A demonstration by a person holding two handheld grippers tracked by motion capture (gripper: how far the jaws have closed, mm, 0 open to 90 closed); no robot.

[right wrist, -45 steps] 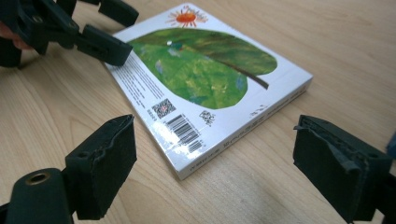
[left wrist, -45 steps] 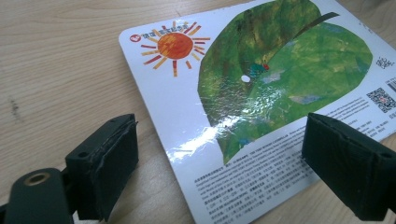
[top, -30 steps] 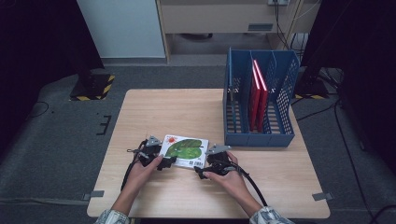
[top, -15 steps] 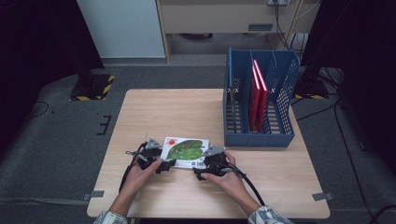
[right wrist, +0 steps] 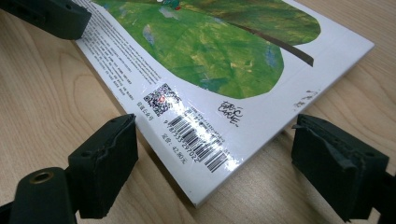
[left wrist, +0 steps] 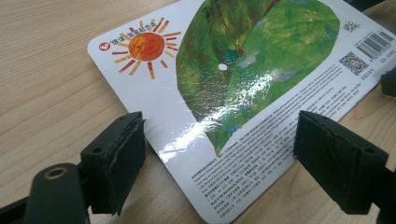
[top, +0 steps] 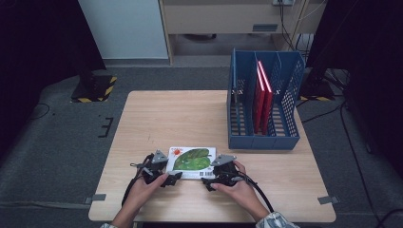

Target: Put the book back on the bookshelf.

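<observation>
1. High view, lower centre of the frame: the book [top: 192,160] lies flat on the desk [top: 176,116], with the left claw [top: 172,176] at its lower-left corner and the right claw [top: 207,181] at its lower-right corner.
2. Both claws sit just below the book's near edge, so it lies ahead of each, up-frame. Its long axis runs left to right across the frame, between the two hands; neither hand looks clearly nearer.
3. Left gripper view: the jaws stand wide apart, holding nothing, and the book's rounded near corner [left wrist: 224,116] reaches down between them at the bottom of the frame.
4. Right gripper view: the jaws are likewise spread and empty, straddling the barcode corner of the book [right wrist: 205,93], whose thick white edge faces the camera.
5. The cover is glossy white card with a large green leaf, an orange sun at one corner, small print, a QR code and a barcode.
6. The blue file rack [top: 263,107] stands at the upper right of the high view, well apart from the book, with red books [top: 261,95] upright in one compartment.
</observation>
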